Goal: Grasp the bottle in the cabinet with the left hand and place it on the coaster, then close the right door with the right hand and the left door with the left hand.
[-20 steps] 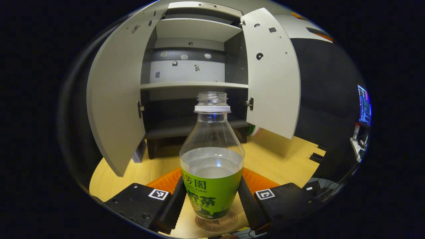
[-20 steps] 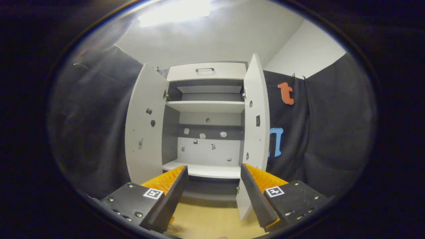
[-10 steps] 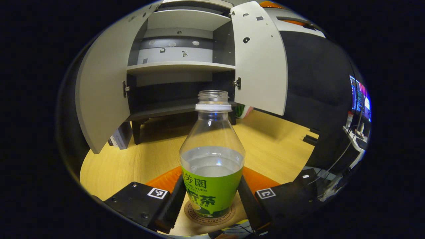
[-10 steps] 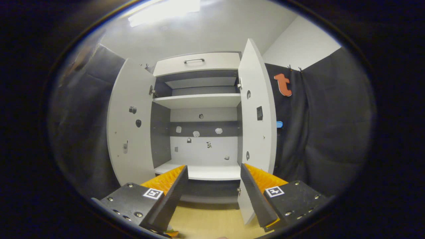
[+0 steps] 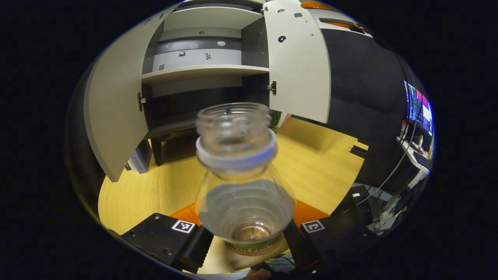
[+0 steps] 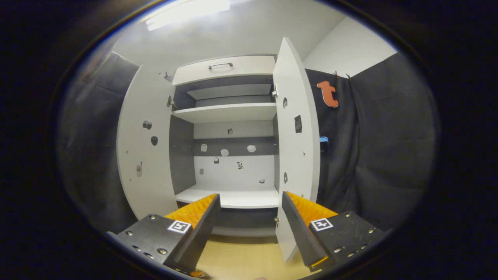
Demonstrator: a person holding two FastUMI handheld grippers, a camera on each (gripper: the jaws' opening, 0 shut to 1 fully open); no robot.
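The clear bottle [image 5: 241, 163], open-mouthed and part full, leans steeply toward the camera in the left gripper view. Its base rests on the round coaster [image 5: 268, 245] on the wooden table [image 5: 155, 190]. My left gripper [image 5: 248, 230] stays shut low on the bottle, one finger on each side; the bottle's body hides the contact. Behind it the cabinet [image 5: 202, 70] stands with its left door [image 5: 113, 109] and right door [image 5: 297, 70] open. My right gripper [image 6: 251, 202] is open and holds nothing. It faces the cabinet shelf [image 6: 229, 198], with the right door [image 6: 297, 155] just right of it and the left door [image 6: 146, 155] swung wide.
A lit monitor [image 5: 418, 109] and cables sit at the far right beyond the table. A small box [image 5: 138, 159] stands by the cabinet's left leg. Above the shelves is a drawer with a handle [image 6: 221, 65]. Black cloth walls flank the cabinet.
The bottle has come down onto the coaster and tipped toward the left camera, its mouth now large and near. The right gripper has drifted closer to the cabinet and its right door.
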